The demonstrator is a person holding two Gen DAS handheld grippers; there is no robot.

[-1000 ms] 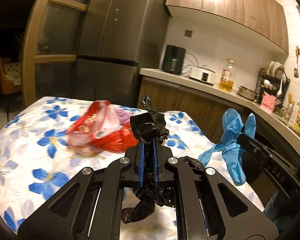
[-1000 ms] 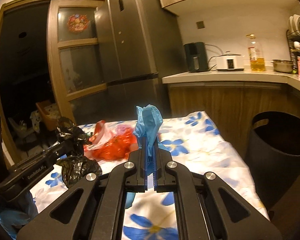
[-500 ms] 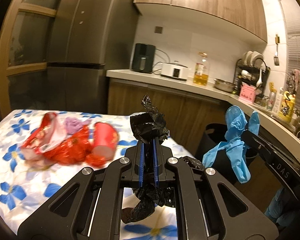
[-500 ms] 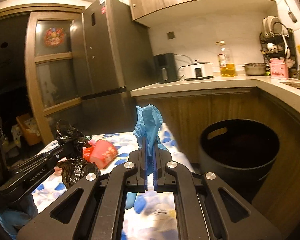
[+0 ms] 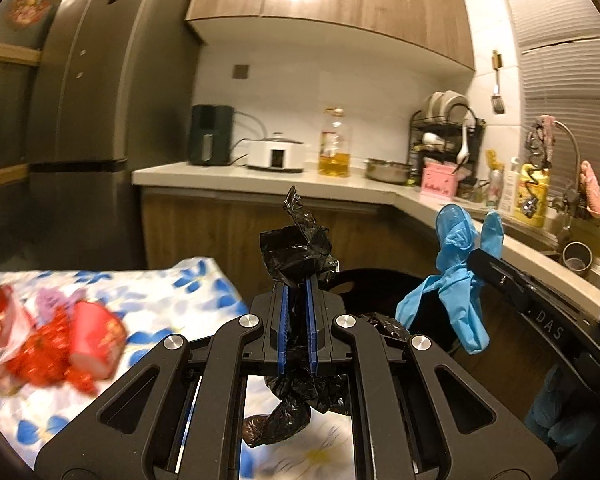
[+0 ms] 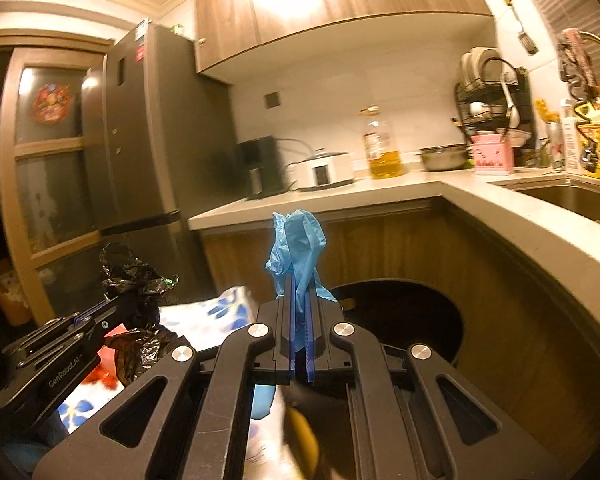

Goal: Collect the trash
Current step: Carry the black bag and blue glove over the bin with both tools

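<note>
The left gripper (image 5: 296,292) pinches a crumpled black plastic bag (image 5: 298,250), and the right gripper (image 6: 299,300) pinches a crumpled blue disposable glove (image 6: 296,244). Both are held up near the round black bin (image 6: 412,312) below the pale countertop (image 6: 500,208). Red wrappers and a red paper cup (image 5: 96,338) lie on the table's blue-flowered cloth (image 5: 188,292).

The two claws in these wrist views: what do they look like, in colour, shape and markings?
Both are of one design. The left claw and the right claw have matte black angular frames with triangular cut-outs, round silver pivot bolts and thin blue ribbed pads on the fingers. Seen from the side, the left one bears white lettering, "GenRobot.AI"; the right one shows "DAS". No cables or sleeves are visible.
</note>
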